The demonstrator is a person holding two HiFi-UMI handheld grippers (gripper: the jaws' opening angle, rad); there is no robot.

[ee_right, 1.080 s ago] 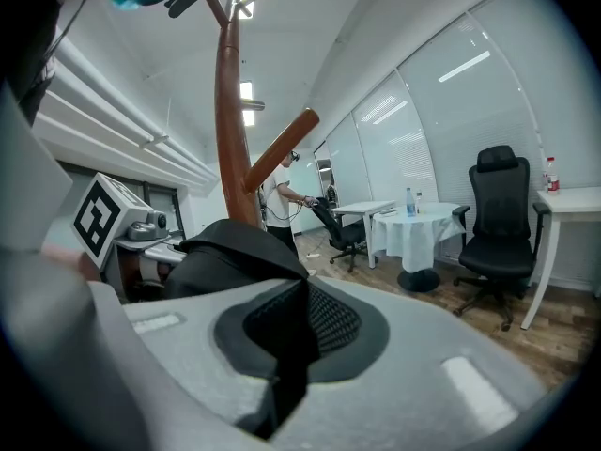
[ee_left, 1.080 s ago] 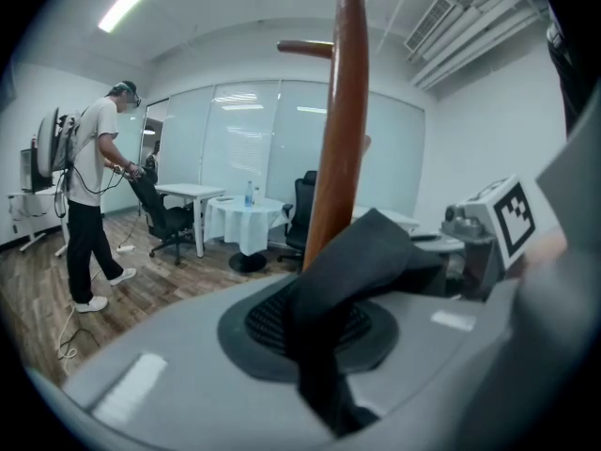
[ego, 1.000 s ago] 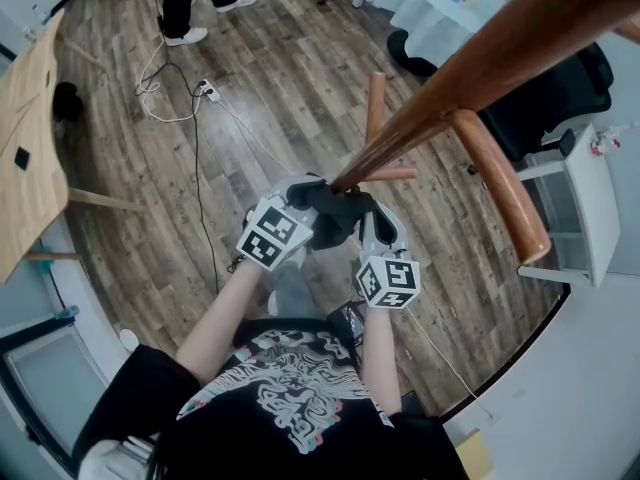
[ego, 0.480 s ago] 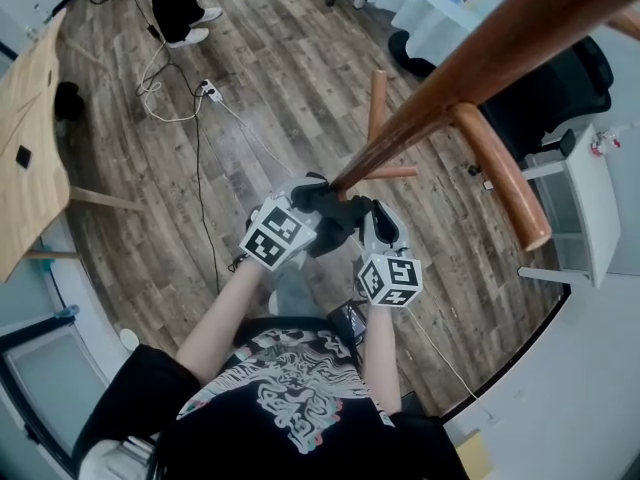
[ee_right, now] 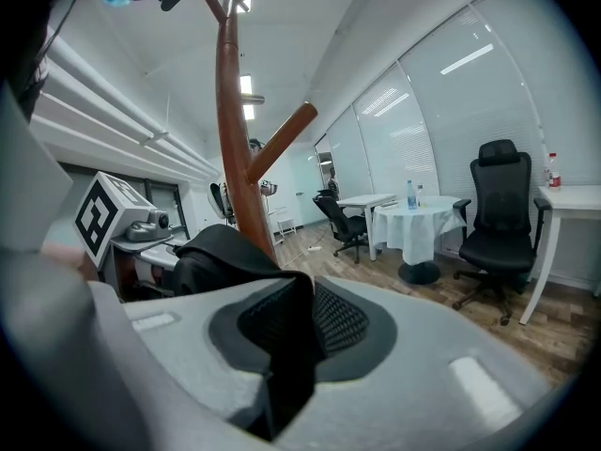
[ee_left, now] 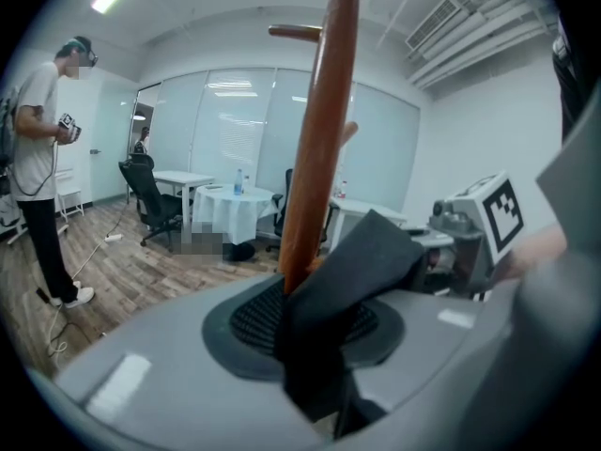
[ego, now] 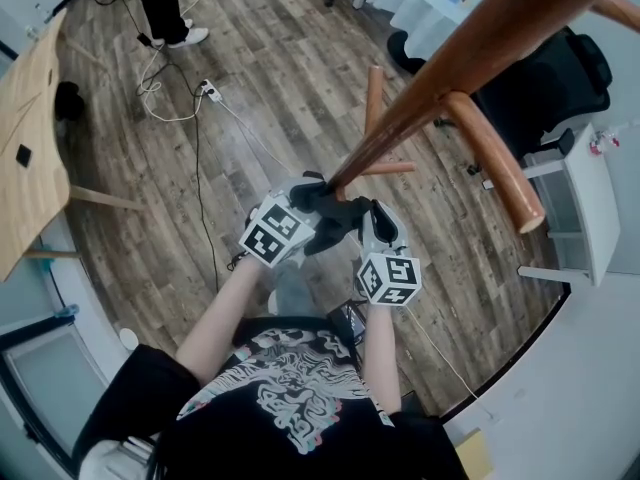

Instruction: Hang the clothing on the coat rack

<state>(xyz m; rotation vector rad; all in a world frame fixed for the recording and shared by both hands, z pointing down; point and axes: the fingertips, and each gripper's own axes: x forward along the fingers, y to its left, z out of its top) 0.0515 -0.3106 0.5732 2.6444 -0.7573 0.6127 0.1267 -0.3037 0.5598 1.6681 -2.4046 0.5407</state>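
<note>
At the coat rack [ego: 480, 43], clothing [ee_left: 352, 271] sits in clenched right fingers [ee_right: 423, 355] and between just-opened left fingers [ee_left: 141, 365].

rack [ego: 500, 38] 1, mid | garment [ego: 335, 218] 1, near | chairs 2: far [ee_right: 343, 216], right [ego: 550, 88] | white desks 2: far [ee_right: 368, 198], right [ego: 590, 198] | cloth table [ego: 440, 18] 1, far | wood table [ego: 25, 158] 1, left | bottles 2 [ee_right: 410, 194] [ee_right: 552, 169] | bystander [ee_left: 38, 148] 1, far left | power strip [ego: 208, 90] 1, far left
</note>
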